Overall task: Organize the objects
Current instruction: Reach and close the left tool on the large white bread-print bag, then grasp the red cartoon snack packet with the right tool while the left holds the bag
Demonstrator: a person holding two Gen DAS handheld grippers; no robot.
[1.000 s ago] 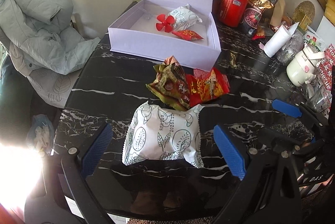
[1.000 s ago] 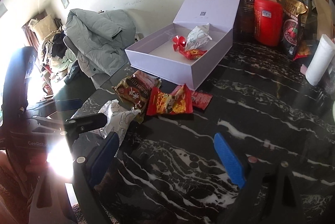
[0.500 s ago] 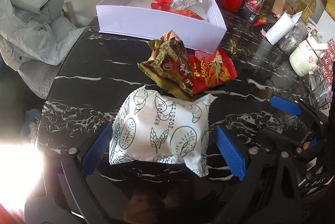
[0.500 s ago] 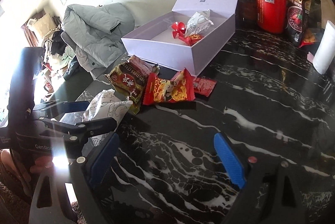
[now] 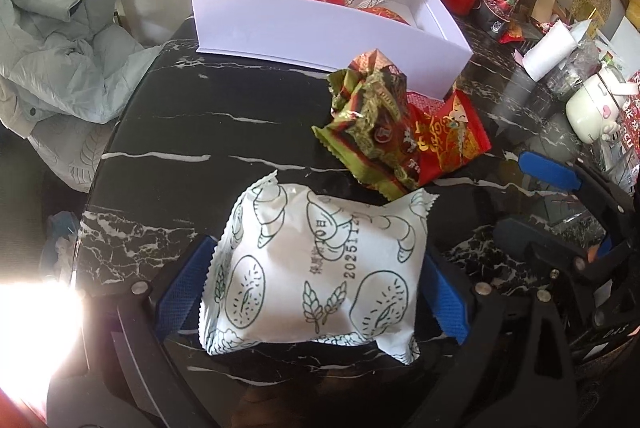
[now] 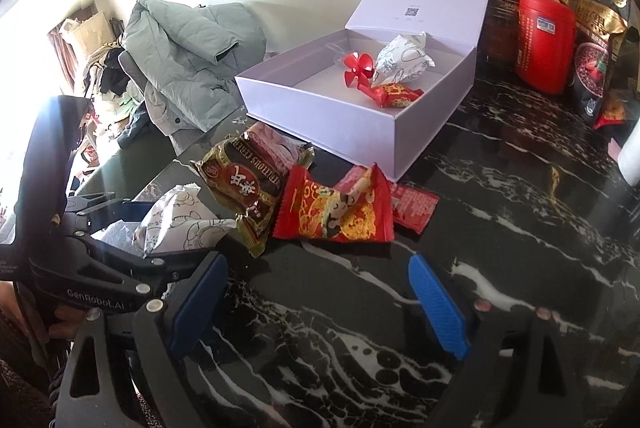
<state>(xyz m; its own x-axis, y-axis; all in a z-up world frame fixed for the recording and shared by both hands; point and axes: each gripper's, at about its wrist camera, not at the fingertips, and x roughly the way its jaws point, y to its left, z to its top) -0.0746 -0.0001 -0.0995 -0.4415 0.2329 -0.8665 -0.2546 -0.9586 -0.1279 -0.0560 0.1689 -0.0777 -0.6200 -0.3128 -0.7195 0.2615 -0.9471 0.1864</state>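
White packet [image 5: 316,268]: flat on the dark table [image 5: 192,132], nearer than the box [image 5: 320,28], just short of the green packet [image 5: 372,132] and red packet [image 5: 448,140]. Straddled by the left gripper [image 5: 312,296], jaws closing, pads beside its edges, no firm pinch visible yet. Likely risks: puffed film slipping or squashing under the pads; green packet's corner, overlapping the far edge, dragged along on lifting. Left gripper pitched steeply down over the packet. Right gripper [image 6: 320,304] wide apart, empty, tilted down over bare table, on the box's near side.
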